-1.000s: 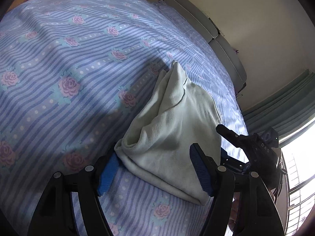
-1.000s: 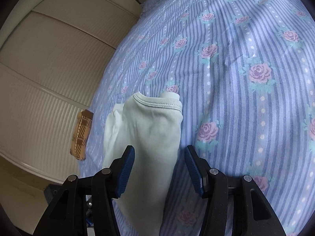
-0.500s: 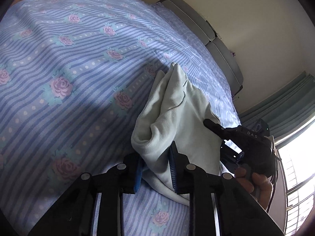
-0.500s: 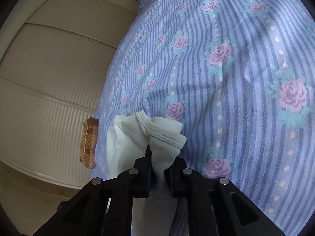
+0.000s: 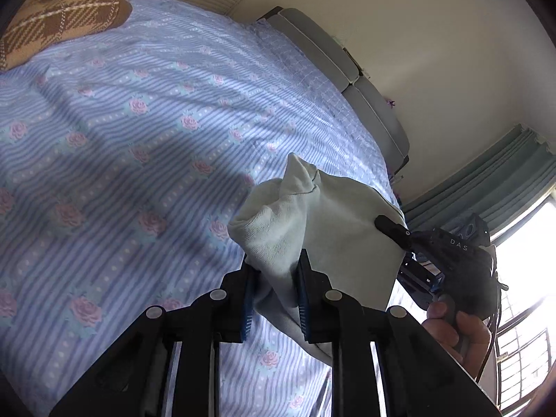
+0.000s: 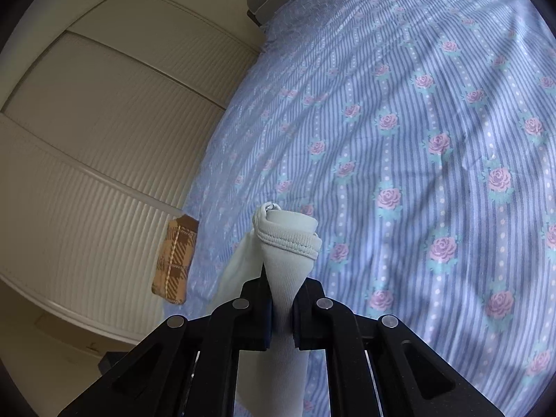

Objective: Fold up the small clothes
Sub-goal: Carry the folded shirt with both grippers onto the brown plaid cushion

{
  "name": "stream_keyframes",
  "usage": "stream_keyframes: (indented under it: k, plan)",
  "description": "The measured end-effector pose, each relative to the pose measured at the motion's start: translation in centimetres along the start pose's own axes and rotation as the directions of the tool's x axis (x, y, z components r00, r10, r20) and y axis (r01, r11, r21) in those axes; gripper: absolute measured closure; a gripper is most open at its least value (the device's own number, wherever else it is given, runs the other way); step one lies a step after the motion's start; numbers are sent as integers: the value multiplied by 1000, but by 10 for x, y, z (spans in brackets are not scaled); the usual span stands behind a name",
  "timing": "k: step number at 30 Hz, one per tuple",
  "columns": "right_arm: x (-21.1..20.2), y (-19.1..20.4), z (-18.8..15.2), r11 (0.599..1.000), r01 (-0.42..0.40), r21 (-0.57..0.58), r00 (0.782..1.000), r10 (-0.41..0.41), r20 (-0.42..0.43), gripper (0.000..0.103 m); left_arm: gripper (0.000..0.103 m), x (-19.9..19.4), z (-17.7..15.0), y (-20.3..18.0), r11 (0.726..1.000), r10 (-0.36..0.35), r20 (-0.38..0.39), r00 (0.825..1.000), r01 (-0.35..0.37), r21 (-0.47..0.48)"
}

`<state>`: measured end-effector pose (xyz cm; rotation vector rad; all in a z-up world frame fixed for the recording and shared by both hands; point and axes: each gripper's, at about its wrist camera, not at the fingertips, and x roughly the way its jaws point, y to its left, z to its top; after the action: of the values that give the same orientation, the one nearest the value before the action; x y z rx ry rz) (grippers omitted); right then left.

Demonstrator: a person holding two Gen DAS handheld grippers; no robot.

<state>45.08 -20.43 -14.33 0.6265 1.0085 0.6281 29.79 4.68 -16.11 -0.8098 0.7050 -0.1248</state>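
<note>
— Left wrist view first. How far along is the folding?

— Early, by my judgement. The small pale mint knitted garment [image 5: 312, 229] is bunched and lifted off the blue striped, rose-printed bedsheet [image 5: 139, 139]; no flat fold shows anywhere. The laying down, folding over and smoothing are all left.

— And the jaws there?

— The left gripper [image 5: 274, 288] is pinched on a thick wad of the garment's edge, blue pads pressing the cloth from both sides. The right gripper [image 5: 392, 227] shows at the far edge of the cloth, a hand [image 5: 455, 326] on its handle; its jaws I cannot judge from here.

— Right wrist view?

— The right gripper [image 6: 280, 299] is closed tight on the garment [image 6: 288, 239], just below its ribbed hem, which stands up above the jaws. The rest hangs beneath. A brown plaid cushion [image 6: 173, 260] lies at the bedsheet's [image 6: 417, 121] edge, well apart.
</note>
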Motion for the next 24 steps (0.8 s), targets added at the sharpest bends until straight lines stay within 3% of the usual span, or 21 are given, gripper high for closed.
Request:
stream_keyframes:
  k: [5, 11, 16, 24]
  plan:
    - [2, 55, -7, 999, 0, -41, 1000, 0, 7, 94, 81, -37, 30, 13, 1000, -28, 23, 999, 28, -12]
    - [27, 124, -17, 994, -35, -101, 999, 33, -18, 94, 81, -94, 85, 54, 1000, -9, 97, 995, 10, -16]
    - [95, 205, -13, 983, -88, -162, 994, 77, -76, 94, 81, -144, 155, 101, 999, 49, 159, 986, -47, -15]
    - [228, 350, 6, 943, -242, -228, 967, 216, -134, 94, 81, -222, 296, 181, 991, 132, 321, 938, -137, -9]
